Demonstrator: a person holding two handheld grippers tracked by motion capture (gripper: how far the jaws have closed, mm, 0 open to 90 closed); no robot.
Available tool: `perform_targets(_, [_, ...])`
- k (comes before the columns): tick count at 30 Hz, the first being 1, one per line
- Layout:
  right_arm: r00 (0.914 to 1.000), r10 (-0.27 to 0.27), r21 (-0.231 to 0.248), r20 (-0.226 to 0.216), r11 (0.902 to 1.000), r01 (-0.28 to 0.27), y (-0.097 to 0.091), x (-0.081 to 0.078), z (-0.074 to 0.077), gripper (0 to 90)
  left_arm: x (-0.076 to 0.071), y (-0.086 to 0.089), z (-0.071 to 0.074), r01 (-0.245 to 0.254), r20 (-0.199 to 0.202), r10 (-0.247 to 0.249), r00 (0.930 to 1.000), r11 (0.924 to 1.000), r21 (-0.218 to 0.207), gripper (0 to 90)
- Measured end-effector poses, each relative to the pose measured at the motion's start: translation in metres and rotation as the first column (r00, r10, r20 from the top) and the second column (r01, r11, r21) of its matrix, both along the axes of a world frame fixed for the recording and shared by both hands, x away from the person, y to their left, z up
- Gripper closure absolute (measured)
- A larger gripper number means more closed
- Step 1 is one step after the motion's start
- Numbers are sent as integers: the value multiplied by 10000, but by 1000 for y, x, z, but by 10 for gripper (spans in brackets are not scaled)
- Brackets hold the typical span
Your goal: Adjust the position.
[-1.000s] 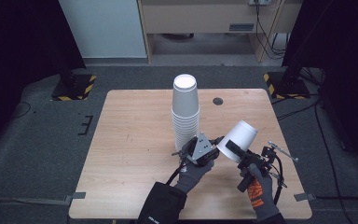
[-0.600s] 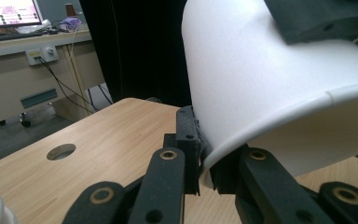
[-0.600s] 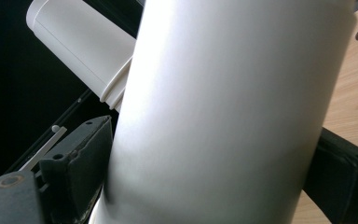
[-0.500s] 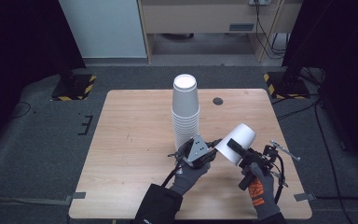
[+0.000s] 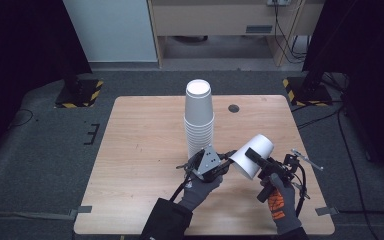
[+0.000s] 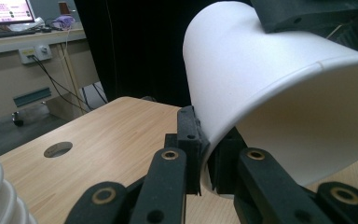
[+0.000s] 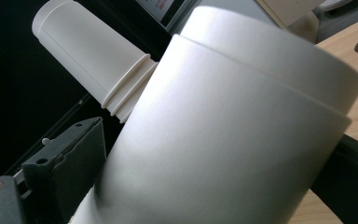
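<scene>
Paper cup (image 5: 252,155) tilted lower than before, right claw (image 5: 254,157) clamped across its body, left claw (image 6: 205,154) pinching its rim, cup stack (image 5: 199,117) upright just behind on counter (image 5: 140,135).

held cup (image 5: 252,155) lowered slightly, left hand-held gripper (image 5: 226,161) now pinching its rim

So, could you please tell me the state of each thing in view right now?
Single cup: tilted, off the table, held by both tools.
Cup stack: upright, upside down, free.
Left tool: shut on the cup's rim.
Right tool: shut around the cup's body.
</scene>
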State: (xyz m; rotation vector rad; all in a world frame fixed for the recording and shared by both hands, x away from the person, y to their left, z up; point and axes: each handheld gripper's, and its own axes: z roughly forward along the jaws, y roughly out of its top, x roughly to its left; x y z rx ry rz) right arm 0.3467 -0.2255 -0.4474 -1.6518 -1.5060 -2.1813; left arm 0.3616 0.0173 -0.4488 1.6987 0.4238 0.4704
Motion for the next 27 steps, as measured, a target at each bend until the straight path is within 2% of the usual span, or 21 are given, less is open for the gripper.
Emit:
perform_targets(9, [10000, -59, -15, 59, 10000, 59, -3, 1, 0, 17, -5, 4, 2, 85, -41, -85, 10000, 9999, 95, 843])
perform_targets(13, [9995, -299, -163, 110, 9994, 301, -6, 2, 0, 36, -5, 8, 2, 174, -215, -171, 9996, 9998, 137, 851])
perform_targets(15, [9953, -932, -334, 261, 9950, 940, -10, 1, -1, 76, -7, 11, 2, 183, -288, -183, 9994, 9998, -10, 855])
perform_targets(20, [9898, -1420, -557, 104, 9882, 1423, -24, 4, -6, 79, -9, 21, 4, 74, -283, -74, 9996, 10000, 0, 857])
perform_targets(27, [9824, -1832, -1125, 359, 9761, 1861, -30, 4, -6, 84, -14, 34, 10, 28, -268, -26, 9996, 10000, 72, 857])
